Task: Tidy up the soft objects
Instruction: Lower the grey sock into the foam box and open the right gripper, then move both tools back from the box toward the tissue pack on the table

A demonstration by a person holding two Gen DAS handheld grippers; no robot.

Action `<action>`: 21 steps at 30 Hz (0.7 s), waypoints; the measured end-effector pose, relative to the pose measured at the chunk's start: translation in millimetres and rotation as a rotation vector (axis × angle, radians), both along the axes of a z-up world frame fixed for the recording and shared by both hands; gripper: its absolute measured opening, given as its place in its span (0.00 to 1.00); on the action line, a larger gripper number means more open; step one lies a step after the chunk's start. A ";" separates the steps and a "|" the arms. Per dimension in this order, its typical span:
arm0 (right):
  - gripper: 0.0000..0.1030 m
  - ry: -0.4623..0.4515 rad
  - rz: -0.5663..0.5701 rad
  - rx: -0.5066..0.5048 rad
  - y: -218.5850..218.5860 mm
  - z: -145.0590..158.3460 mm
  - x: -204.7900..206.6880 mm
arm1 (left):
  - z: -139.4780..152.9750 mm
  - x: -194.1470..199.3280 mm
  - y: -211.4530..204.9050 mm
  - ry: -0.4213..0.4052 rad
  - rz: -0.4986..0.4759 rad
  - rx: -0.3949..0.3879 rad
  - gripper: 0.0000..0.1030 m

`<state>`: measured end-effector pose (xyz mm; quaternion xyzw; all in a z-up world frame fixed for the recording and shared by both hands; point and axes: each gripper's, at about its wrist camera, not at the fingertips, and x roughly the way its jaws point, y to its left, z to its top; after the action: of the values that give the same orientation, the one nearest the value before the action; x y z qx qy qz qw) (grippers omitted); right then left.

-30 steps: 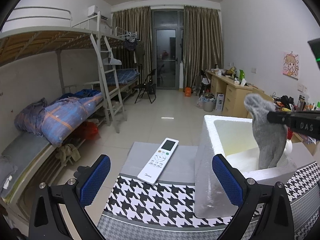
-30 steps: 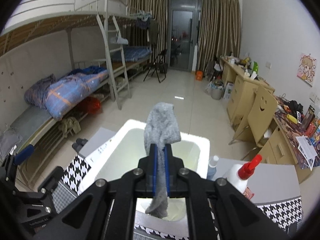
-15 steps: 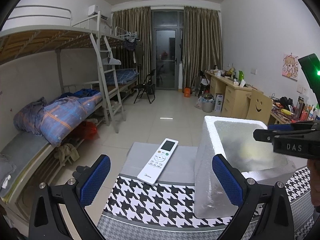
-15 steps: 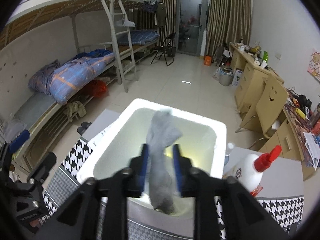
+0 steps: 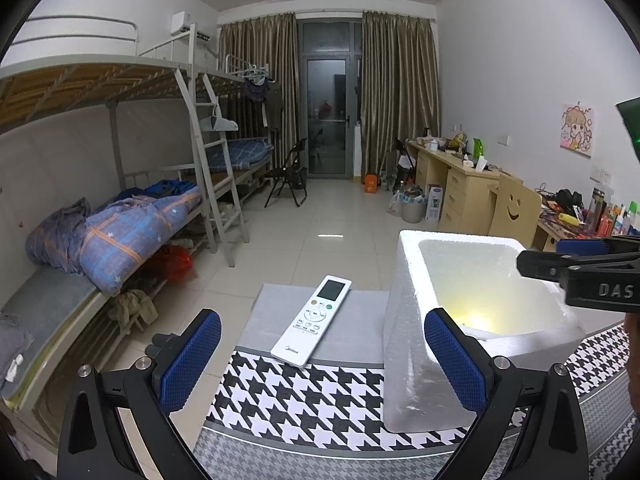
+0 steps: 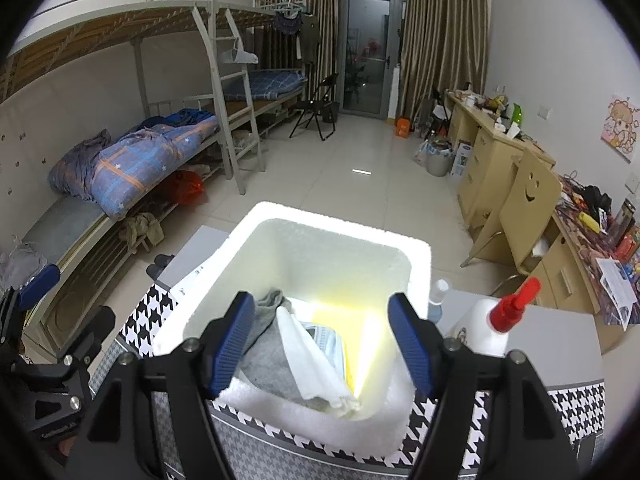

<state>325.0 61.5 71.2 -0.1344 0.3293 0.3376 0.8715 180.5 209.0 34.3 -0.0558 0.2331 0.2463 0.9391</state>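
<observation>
Two pairs of tongs are in view. The right tongs (image 6: 320, 340) hang over the white foam box (image 6: 256, 224), jaws opening and already wide, with nothing pressed between the blue pads (image 6: 230, 340). The grey sock (image 6: 268, 356) lies below them on the bottom of the box, under the left pad and apart from it, beside a folded white cloth (image 6: 316, 364) and a packet that I cannot make out. The left tongs (image 5: 320, 356) stand wide and empty, low over the houndstooth worktop (image 5: 304, 404), well apart from the sock. Between their pads, farther out, lies a white remote (image 5: 312, 320), and the box stands just beside the right pad. A red-capped bottle (image 6: 500, 320) stands to the right of the box.
</observation>
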 end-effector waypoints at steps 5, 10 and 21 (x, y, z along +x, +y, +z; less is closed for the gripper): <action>0.76 0.003 0.010 0.037 -12.3 8.1 -9.5 | 7.0 -6.2 -10.4 -0.015 -0.015 0.012 0.99; 0.85 -0.030 0.001 0.072 -25.5 15.1 -22.7 | 12.3 -13.9 -20.7 -0.026 -0.023 0.023 0.99; 0.85 -0.038 0.009 0.106 -52.7 19.2 -40.3 | 25.0 -28.6 -50.7 -0.043 -0.072 0.042 0.99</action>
<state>284.7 8.8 90.5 -0.0959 0.2936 0.3559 0.8820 151.9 158.3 59.3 -0.0329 0.2097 0.2158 0.9531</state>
